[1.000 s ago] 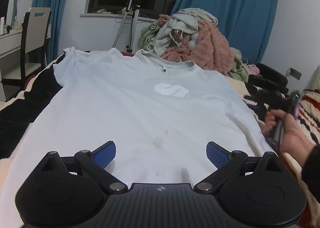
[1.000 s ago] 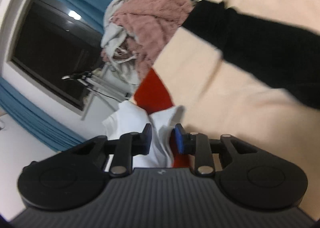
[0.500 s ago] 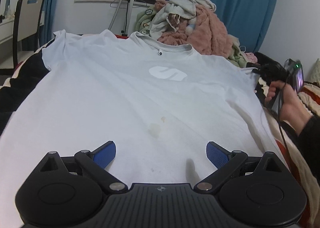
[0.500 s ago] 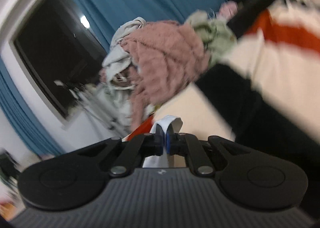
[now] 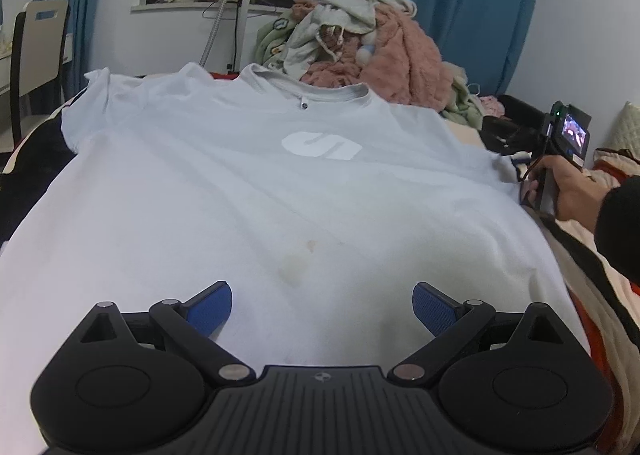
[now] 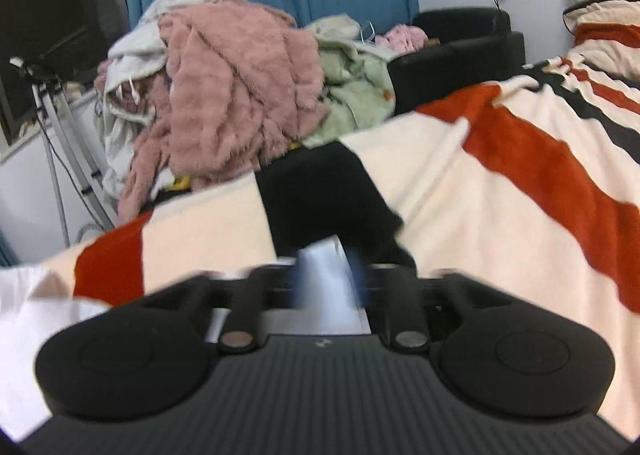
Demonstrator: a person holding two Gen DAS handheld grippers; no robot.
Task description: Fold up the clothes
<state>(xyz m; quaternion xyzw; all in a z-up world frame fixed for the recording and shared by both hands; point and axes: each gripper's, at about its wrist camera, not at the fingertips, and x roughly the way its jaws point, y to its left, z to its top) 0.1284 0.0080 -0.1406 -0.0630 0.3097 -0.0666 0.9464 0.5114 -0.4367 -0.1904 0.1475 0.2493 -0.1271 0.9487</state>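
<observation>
A white T-shirt [image 5: 256,191] with a white logo on the chest lies spread flat on the bed, collar at the far end. My left gripper [image 5: 322,305] is open and empty, hovering over the shirt's lower part near the hem. My right gripper [image 6: 326,275] is shut on the shirt's right sleeve [image 6: 324,263], a white fold between its blurred fingers. It also shows in the left wrist view [image 5: 560,159], held by a hand at the shirt's right edge.
The bed has a striped cream, red and black blanket [image 6: 500,183]. A heap of pink, grey and green clothes [image 5: 360,43] lies beyond the collar. A chair [image 5: 38,43] stands at the far left. A dark armchair [image 6: 460,51] sits behind the heap.
My right gripper closed on the sleeve and swung round to level, still holding it. My left gripper drifted slightly over the shirt and stayed open.
</observation>
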